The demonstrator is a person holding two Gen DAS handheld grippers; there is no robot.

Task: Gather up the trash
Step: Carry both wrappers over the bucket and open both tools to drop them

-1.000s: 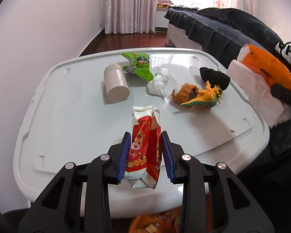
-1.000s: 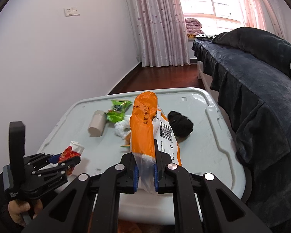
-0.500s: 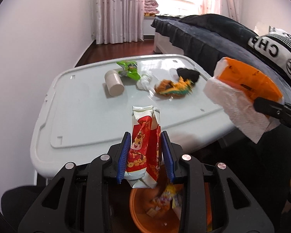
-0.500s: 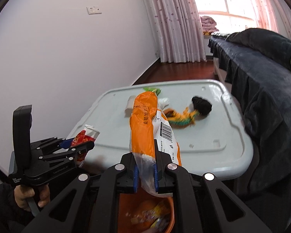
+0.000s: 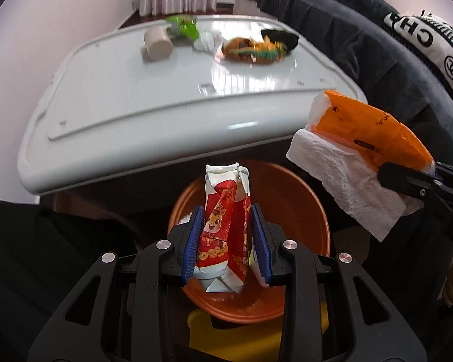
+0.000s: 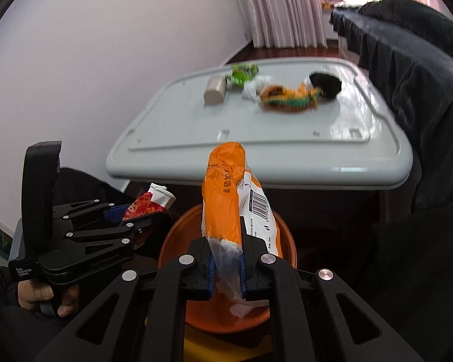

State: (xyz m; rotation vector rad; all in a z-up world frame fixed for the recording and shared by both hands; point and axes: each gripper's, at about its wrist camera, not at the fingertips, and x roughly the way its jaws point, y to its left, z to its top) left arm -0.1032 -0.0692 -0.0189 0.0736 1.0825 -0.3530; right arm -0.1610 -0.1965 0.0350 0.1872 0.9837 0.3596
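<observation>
My left gripper (image 5: 226, 241) is shut on a red and white snack packet (image 5: 225, 226) and holds it over an orange bin (image 5: 299, 199) below the table's front edge. My right gripper (image 6: 226, 268) is shut on an orange tissue pack (image 6: 226, 193) with white paper, also held over the orange bin (image 6: 284, 241). In the left wrist view the tissue pack (image 5: 362, 132) hangs at the right. In the right wrist view the left gripper (image 6: 136, 214) and its packet (image 6: 149, 203) are at the left.
On the white table (image 5: 130, 102) lie a paper cup (image 5: 157, 46), a green wrapper (image 5: 185, 27), a crumpled tissue (image 5: 208, 40), an orange and green toy (image 5: 256, 51) and a black lump (image 5: 282, 36). A dark sofa (image 5: 362, 39) stands on the right. A yellow stool (image 5: 235, 338) is under the bin.
Both grippers have drawn back off the table and lowered, each still holding its item. The orange bin now sits right below both of them.
</observation>
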